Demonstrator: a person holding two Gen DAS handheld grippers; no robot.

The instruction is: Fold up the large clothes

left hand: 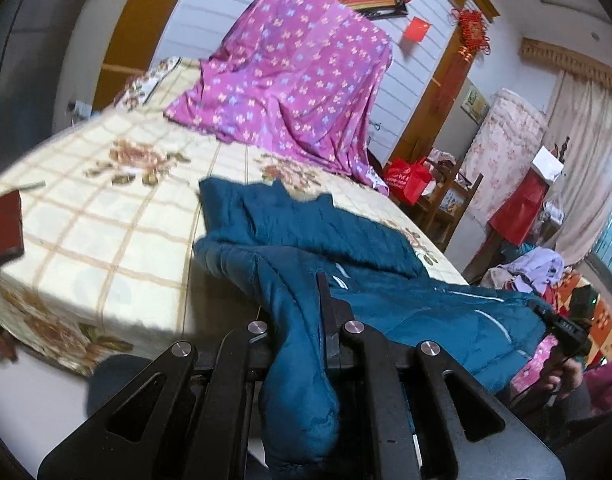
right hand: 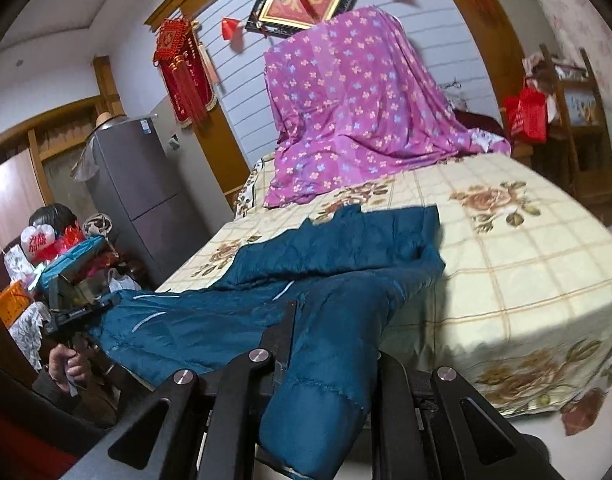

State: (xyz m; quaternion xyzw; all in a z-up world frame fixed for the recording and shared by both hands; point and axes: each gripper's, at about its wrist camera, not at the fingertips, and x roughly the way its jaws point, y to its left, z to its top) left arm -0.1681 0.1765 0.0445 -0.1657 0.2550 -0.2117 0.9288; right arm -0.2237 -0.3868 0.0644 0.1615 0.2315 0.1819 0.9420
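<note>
A teal padded jacket lies partly on the bed's flowered check cover and hangs off its near edge. My left gripper is shut on a bunched edge of the jacket, which sags between the fingers. My right gripper is shut on the opposite edge of the jacket. Each view shows the other gripper at the far end of the jacket: the right one in the left wrist view, the left one in the right wrist view. The jacket is held stretched between them.
A purple flowered sheet is draped over something tall at the back of the bed. A dark red flat object lies on the bed's left corner. A grey fridge stands left, red bags and wooden furniture right.
</note>
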